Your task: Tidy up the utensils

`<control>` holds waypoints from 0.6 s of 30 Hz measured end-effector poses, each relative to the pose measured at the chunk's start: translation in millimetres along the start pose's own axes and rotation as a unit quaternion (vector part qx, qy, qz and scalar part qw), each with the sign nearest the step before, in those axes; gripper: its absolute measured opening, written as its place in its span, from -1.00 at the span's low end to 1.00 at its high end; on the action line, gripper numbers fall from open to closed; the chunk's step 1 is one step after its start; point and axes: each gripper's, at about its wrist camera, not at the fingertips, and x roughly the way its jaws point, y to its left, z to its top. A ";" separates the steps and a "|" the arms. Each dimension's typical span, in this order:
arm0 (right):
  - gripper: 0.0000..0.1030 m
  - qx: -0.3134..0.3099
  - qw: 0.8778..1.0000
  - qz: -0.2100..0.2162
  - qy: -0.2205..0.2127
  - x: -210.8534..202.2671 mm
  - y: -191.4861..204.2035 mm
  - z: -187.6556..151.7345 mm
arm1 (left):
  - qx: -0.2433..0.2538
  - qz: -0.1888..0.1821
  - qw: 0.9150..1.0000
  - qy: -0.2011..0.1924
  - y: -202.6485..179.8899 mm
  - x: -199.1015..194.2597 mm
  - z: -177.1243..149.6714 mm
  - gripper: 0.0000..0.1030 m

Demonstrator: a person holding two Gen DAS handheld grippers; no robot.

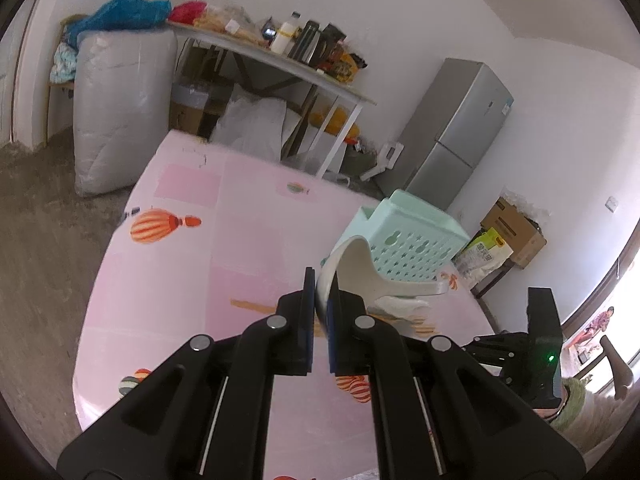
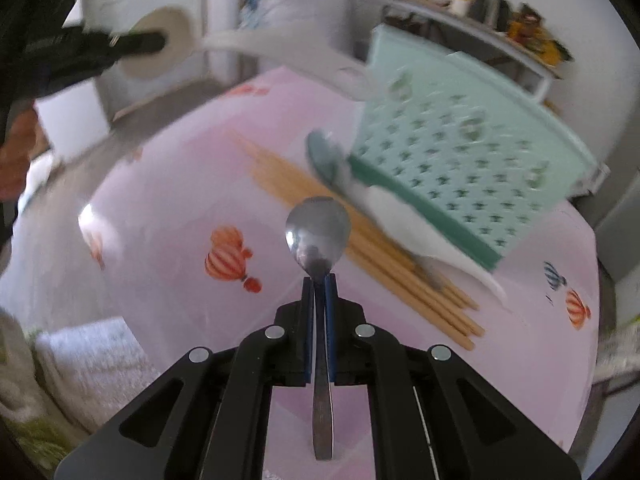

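Two utensils lifted at once above the pink balloon-print tablecloth (image 2: pixel 168 216). The right gripper (image 2: pixel 319 280) is clamped on the neck of a metal spoon (image 2: pixel 318 228), bowl pointing away, handle running back between the fingers. The left gripper (image 1: pixel 321 280) is clamped on the bowl rim of a white plastic ladle (image 1: pixel 360 268), its handle reaching right toward the mint perforated basket (image 1: pixel 408 240), which lies tipped on the far right of the table.

Progress, as judged: early. No utensil can be seen inside the basket, though its interior is largely hidden. On the cloth beside the basket lie a bundle of wooden chopsticks (image 2: pixel 400 272), a spoon with a green handle (image 2: pixel 332 160) and a white utensil (image 2: pixel 420 232) partly beneath it. Both held items and these remain to be put away.

Writing: a cardboard box (image 1: pixel 516 228) and a packet (image 1: pixel 486 252) at far right carry print too small to read; no brand is legible.
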 end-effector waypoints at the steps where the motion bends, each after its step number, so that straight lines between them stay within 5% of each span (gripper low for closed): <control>1: -0.90 0.015 1.000 -0.005 -0.011 -9.2 -2.3 -2.9 | 0.002 -0.001 1.000 -0.005 -2.8 -2.7 3.1 -0.93; 7: -0.90 0.118 0.989 -0.037 -0.080 -65.3 -22.6 -20.8 | 0.036 -0.028 0.997 -0.054 -25.2 -23.8 44.3 -0.93; 12: -0.97 0.172 0.974 -0.062 -0.131 -102.5 -36.8 -31.1 | 0.113 0.017 0.990 -0.080 -55.9 -20.7 78.0 -0.93; 18: -1.00 0.201 0.958 -0.075 -0.189 -125.2 -55.6 -29.2 | 0.266 0.104 0.957 -0.039 -104.4 21.8 96.7 -0.93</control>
